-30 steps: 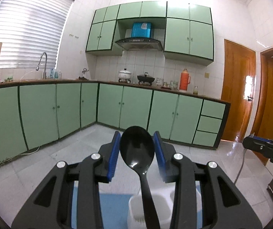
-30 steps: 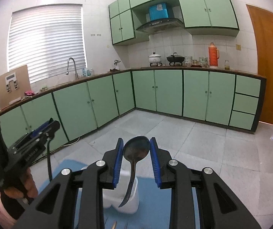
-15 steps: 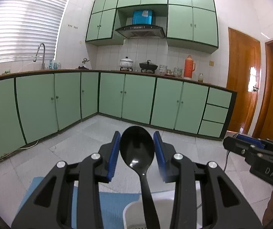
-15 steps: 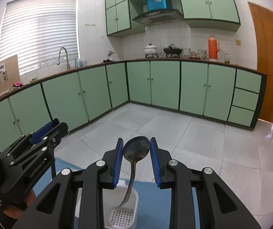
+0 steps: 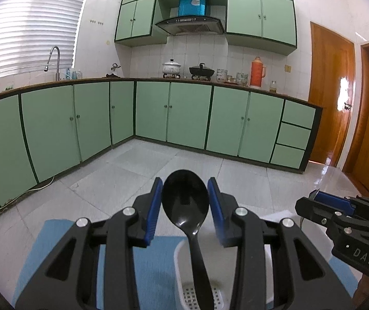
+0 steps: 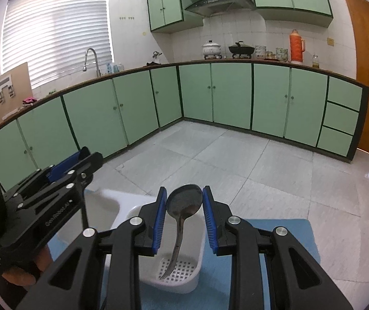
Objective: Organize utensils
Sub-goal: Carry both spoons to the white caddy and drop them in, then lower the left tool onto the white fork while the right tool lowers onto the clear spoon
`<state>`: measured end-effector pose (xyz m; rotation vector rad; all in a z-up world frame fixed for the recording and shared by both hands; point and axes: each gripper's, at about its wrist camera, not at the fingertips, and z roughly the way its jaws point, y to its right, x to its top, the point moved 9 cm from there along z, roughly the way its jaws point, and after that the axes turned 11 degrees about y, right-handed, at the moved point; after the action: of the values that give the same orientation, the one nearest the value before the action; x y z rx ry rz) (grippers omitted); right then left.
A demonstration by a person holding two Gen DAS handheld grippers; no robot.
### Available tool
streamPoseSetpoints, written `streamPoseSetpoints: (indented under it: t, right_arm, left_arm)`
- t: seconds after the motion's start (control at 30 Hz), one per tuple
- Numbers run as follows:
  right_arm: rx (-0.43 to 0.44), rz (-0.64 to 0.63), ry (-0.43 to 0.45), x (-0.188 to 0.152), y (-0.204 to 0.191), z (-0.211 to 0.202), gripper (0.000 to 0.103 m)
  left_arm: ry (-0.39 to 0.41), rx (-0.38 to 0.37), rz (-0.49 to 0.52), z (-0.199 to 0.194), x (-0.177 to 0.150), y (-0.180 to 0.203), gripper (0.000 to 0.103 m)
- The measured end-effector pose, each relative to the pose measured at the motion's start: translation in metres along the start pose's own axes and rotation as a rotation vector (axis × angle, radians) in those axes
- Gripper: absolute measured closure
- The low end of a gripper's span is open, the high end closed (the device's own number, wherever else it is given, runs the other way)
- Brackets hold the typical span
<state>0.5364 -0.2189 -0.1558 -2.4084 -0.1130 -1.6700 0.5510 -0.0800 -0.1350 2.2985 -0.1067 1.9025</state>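
My left gripper (image 5: 185, 197) is shut on a black plastic spoon (image 5: 186, 201), bowl up between the blue pads, handle pointing down into a compartment of the white utensil holder (image 5: 181, 286). My right gripper (image 6: 184, 206) is shut on a dark metal spoon (image 6: 183, 201), its curved handle reaching down to the perforated bottom of the white utensil holder (image 6: 184, 281). The right gripper also shows at the right of the left wrist view (image 5: 344, 222). The left gripper shows at the left of the right wrist view (image 6: 55, 178).
The holder stands on a blue mat (image 6: 285, 242) over a pale surface. Beyond are a tiled kitchen floor (image 5: 158, 170), green base cabinets (image 5: 184, 116) and wooden doors (image 5: 331, 93).
Both grippers have come down and tilted over the holder, which now fills more of each view. The spoon handles now sit inside its compartments. The two grippers have moved closer together.
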Motion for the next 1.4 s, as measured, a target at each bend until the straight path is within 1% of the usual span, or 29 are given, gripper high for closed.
streamPoseSetpoints:
  t: [0.07, 0.13, 0.17, 0.2, 0.23, 0.27, 0.3, 0.37, 0.43, 0.47, 0.53, 0.57, 0.6, 0.73, 0.8, 0.87, 0.93, 1.03, 1.13, 1.33, 1.37, 1.4]
  right_arm:
    - [0.007, -0.004, -0.009, -0.003, -0.002, -0.002, 0.074]
    - [0.011, 0.000, -0.004, -0.005, -0.002, -0.006, 0.074]
    - [0.016, 0.006, -0.003, -0.006, -0.001, -0.009, 0.073]
    - [0.017, 0.011, -0.002, -0.006, -0.001, -0.011, 0.071]
    - [0.017, 0.016, 0.000, -0.006, 0.001, -0.014, 0.070]
    - [0.016, 0.018, 0.003, -0.007, 0.002, -0.018, 0.069]
    - [0.015, 0.018, 0.006, -0.007, 0.003, -0.021, 0.067]
    - [0.005, 0.020, 0.026, -0.005, 0.006, -0.031, 0.061]
    - [0.000, 0.024, 0.041, -0.004, 0.008, -0.041, 0.059]
    - [-0.009, 0.028, 0.050, -0.003, 0.010, -0.049, 0.057]
    - [-0.020, 0.039, 0.057, -0.004, 0.014, -0.061, 0.054]
    - [-0.027, 0.047, 0.058, -0.005, 0.017, -0.068, 0.049]
    - [-0.031, 0.051, 0.059, -0.007, 0.018, -0.073, 0.045]
    - [-0.067, 0.059, 0.034, -0.024, 0.026, -0.095, 0.036]
    - [-0.082, 0.067, 0.019, -0.032, 0.029, -0.104, 0.027]
    - [-0.095, 0.068, 0.005, -0.043, 0.030, -0.114, 0.026]
    - [-0.104, 0.061, -0.017, -0.053, 0.029, -0.121, 0.025]
    - [-0.115, 0.058, -0.041, -0.069, 0.031, -0.131, 0.026]
    - [-0.114, 0.072, -0.061, -0.082, 0.030, -0.138, 0.026]
    - [-0.117, 0.087, -0.101, -0.102, 0.032, -0.143, 0.026]
    - [-0.118, 0.089, -0.103, -0.105, 0.032, -0.144, 0.026]
    - [-0.119, 0.091, -0.105, -0.107, 0.034, -0.145, 0.026]
  left_arm:
    - [-0.008, -0.001, 0.006, -0.001, -0.003, 0.000, 0.067]
    - [-0.021, -0.003, 0.000, -0.003, -0.006, -0.001, 0.060]
    - [-0.024, -0.004, -0.007, -0.004, -0.007, -0.002, 0.054]
    - [-0.026, -0.003, -0.011, -0.006, -0.007, -0.002, 0.051]
    - [-0.028, -0.005, -0.014, -0.008, -0.008, -0.003, 0.050]
    - [-0.030, -0.007, -0.018, -0.010, -0.008, -0.004, 0.047]
    - [-0.030, -0.007, -0.022, -0.014, -0.008, -0.005, 0.043]
    - [-0.027, -0.007, -0.027, -0.021, -0.007, -0.008, 0.039]
    - [-0.025, -0.003, -0.029, -0.030, -0.006, -0.012, 0.033]
    - [-0.026, 0.004, -0.033, -0.037, -0.005, -0.016, 0.028]
    - [-0.043, 0.016, -0.045, -0.050, -0.006, -0.024, 0.023]
    - [-0.054, 0.024, -0.050, -0.057, -0.008, -0.028, 0.018]
    - [-0.065, 0.039, -0.050, -0.062, -0.009, -0.031, 0.015]
    - [-0.132, 0.090, -0.065, -0.095, -0.025, -0.049, 0.012]
    - [-0.167, 0.104, -0.073, -0.106, -0.036, -0.056, 0.009]
    - [-0.223, 0.122, -0.080, -0.118, -0.053, -0.061, 0.009]
    - [-0.281, 0.130, -0.076, -0.128, -0.072, -0.063, 0.009]
    - [-0.343, 0.146, -0.053, -0.137, -0.096, -0.065, 0.009]
    - [-0.384, 0.151, -0.047, -0.142, -0.114, -0.067, 0.009]
    - [-0.426, 0.138, -0.032, -0.135, -0.133, -0.068, 0.009]
    - [-0.429, 0.137, -0.031, -0.134, -0.135, -0.068, 0.011]
    - [-0.439, 0.133, -0.032, -0.132, -0.138, -0.070, 0.016]
